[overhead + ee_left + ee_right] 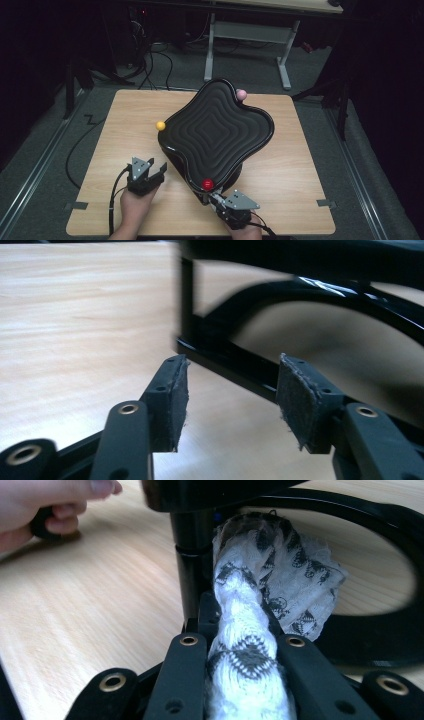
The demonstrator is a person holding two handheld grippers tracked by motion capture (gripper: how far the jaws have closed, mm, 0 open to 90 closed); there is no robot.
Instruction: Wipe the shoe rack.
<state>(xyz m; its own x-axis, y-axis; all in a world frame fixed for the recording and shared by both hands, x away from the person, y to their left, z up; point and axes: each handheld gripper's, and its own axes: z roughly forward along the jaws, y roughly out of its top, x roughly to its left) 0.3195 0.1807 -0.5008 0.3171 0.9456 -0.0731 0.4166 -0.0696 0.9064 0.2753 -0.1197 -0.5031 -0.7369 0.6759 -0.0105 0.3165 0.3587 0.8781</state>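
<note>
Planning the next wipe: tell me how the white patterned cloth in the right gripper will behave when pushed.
The white, dark-patterned cloth, pinched in the right gripper, is bunched and twisted, so it is probably floppy and will likely crumple rather than slide. Its thin, gauzy edge suggests it is light and may snag on the black stand post.

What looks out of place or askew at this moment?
The black wavy tray sits turned cornerwise on its stand, overhanging the table unevenly. A patterned white cloth is bunched and twisted in the right tool, pressed against the stand's post. The left tool hangs open with nothing between its pads.
</note>
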